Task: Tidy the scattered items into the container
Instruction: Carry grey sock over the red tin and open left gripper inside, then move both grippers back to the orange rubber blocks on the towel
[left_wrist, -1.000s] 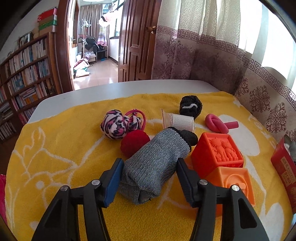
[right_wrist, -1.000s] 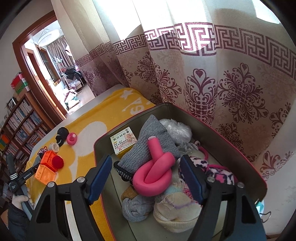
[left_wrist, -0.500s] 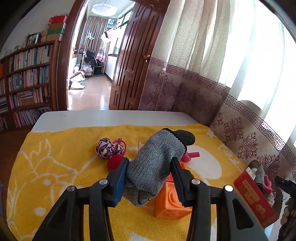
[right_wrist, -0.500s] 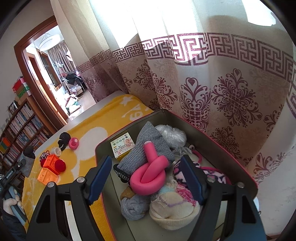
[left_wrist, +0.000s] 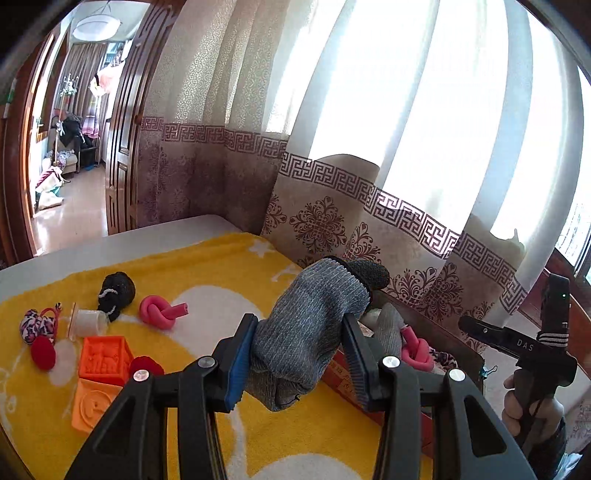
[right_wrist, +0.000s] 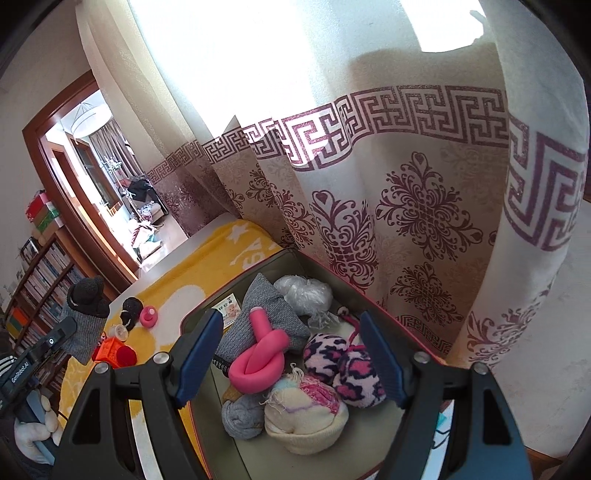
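The container (right_wrist: 373, 295), a dark bin with a red rim, sits at the edge of the bench against the patterned curtain (right_wrist: 406, 206), and we already have a fair load in it: a knotted pink foam tube (right_wrist: 258, 360), a grey knit piece (right_wrist: 266, 314), a leopard-print pair of earmuffs (right_wrist: 343, 363), a cream knit hat (right_wrist: 306, 417), a crumpled clear bag (right_wrist: 303, 295) and a small printed box (right_wrist: 231, 308). Our left claw (left_wrist: 299, 358) is clamped on a grey sock (left_wrist: 310, 328) with a dark toe, held in the air above the yellow blanket (left_wrist: 207, 273) and just short of the bin. Our right claw (right_wrist: 290, 358) hangs over the bin with its jaws wide apart and nothing between them. By our reckoning we are a little past halfway: the sock needs dropping in, and there is more to fetch from the blanket, namely a black knit ball (left_wrist: 116, 290), a second pink foam knot (left_wrist: 160, 312), a clear cup on its side (left_wrist: 86, 321), two orange blocks (left_wrist: 105, 356), two red pompoms (left_wrist: 43, 352) and a small leopard-print item (left_wrist: 35, 325). From the left wrist the sock and claw hide most of the bin, so we cannot judge the free room from there; the bin's near corner is cut off behind the right claw.
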